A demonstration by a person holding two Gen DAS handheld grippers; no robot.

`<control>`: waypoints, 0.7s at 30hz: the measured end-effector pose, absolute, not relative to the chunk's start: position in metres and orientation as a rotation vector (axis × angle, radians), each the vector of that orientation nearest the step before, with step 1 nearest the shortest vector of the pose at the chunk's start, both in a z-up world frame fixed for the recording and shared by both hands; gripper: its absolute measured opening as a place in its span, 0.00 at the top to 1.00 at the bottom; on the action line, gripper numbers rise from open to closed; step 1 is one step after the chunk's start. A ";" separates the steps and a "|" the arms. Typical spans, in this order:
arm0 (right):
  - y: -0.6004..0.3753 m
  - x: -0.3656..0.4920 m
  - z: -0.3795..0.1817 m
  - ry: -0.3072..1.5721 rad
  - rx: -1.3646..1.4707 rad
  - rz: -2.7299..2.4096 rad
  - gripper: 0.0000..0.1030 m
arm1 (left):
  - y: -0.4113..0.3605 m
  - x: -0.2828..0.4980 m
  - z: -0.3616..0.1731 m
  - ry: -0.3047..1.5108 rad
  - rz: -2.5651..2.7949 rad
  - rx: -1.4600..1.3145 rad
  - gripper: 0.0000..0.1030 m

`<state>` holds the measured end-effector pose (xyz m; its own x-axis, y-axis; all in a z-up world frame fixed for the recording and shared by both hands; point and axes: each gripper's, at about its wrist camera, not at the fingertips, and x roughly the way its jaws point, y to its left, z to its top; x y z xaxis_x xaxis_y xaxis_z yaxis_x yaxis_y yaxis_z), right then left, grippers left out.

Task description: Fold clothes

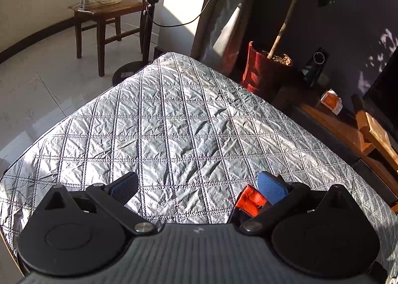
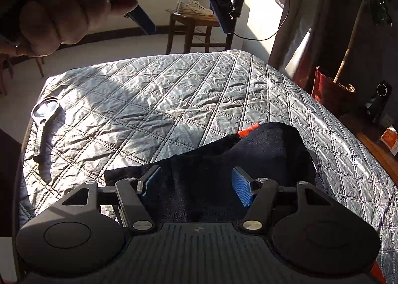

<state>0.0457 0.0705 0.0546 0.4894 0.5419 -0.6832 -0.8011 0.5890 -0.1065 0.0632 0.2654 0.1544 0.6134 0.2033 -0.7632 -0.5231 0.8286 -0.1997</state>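
My right gripper (image 2: 196, 184) hangs wide over the dark garment (image 2: 248, 144) bunched on the quilted worktop (image 2: 161, 100), ready to pinch. Left gripper (image 1: 196, 184), also wide, is held high, empty; the garment's red trim (image 1: 250, 200) sits by its right finger.

Left wrist view: raised above the quilt (image 1: 174, 122), facing the far corner. Right wrist view: lower, close over the garment (image 2: 248, 154). Shared: quilt, chair (image 1: 104, 15), plant pot (image 1: 261, 70).
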 end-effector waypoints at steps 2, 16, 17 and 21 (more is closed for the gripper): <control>0.085 0.031 0.035 0.695 -0.509 0.868 0.37 | 0.265 0.063 0.154 0.811 0.431 -0.427 0.01; 0.072 0.008 0.076 0.672 -0.258 0.998 0.98 | 0.270 0.064 0.154 0.814 0.431 -0.463 0.01; 0.075 0.001 0.074 0.681 -0.282 1.028 0.98 | 0.270 0.065 0.154 0.815 0.431 -0.465 0.01; 0.078 -0.005 0.049 0.769 -0.275 1.076 0.95 | 0.265 0.066 0.151 0.825 0.420 -0.446 0.01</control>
<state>-0.0047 0.0779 0.0492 0.2503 0.6866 -0.6825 -0.8678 0.4717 0.1562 0.0661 0.2649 0.1509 0.6079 0.1819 -0.7729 -0.5185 0.8282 -0.2129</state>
